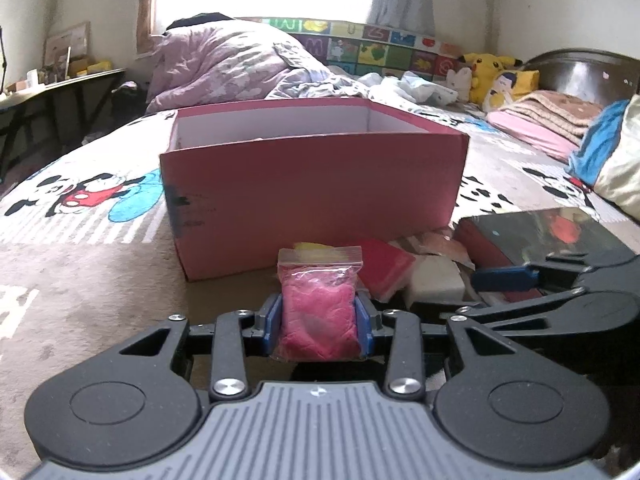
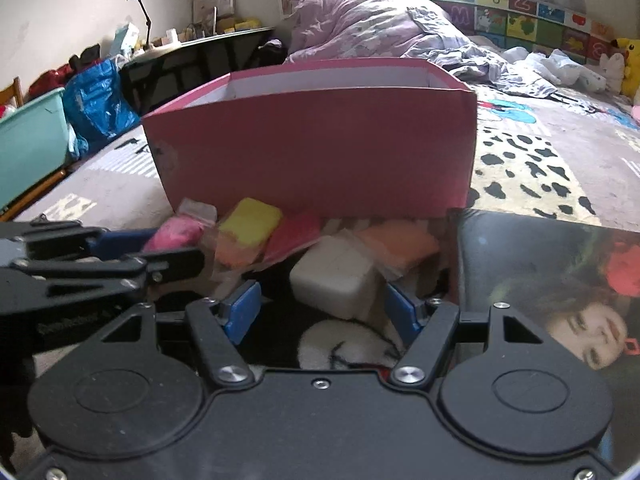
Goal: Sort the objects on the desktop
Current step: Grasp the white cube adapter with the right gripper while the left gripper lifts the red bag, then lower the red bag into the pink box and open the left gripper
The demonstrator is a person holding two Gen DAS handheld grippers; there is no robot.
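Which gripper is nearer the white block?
Right. The right gripper is open just in front of the white block, its fingers either side. The left gripper is off to the block's left, shut on the pink bag.

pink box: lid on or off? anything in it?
Lid off: the pink box is open on top, its white inner walls showing in both views. Contents: cannot tell, since the near wall hides the floor.

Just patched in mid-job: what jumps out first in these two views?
The pink box fills the middle of the bed, open-topped. In front, the left gripper is shut on a pink clay bag. The right gripper stands open before a white block in the pile of bags.
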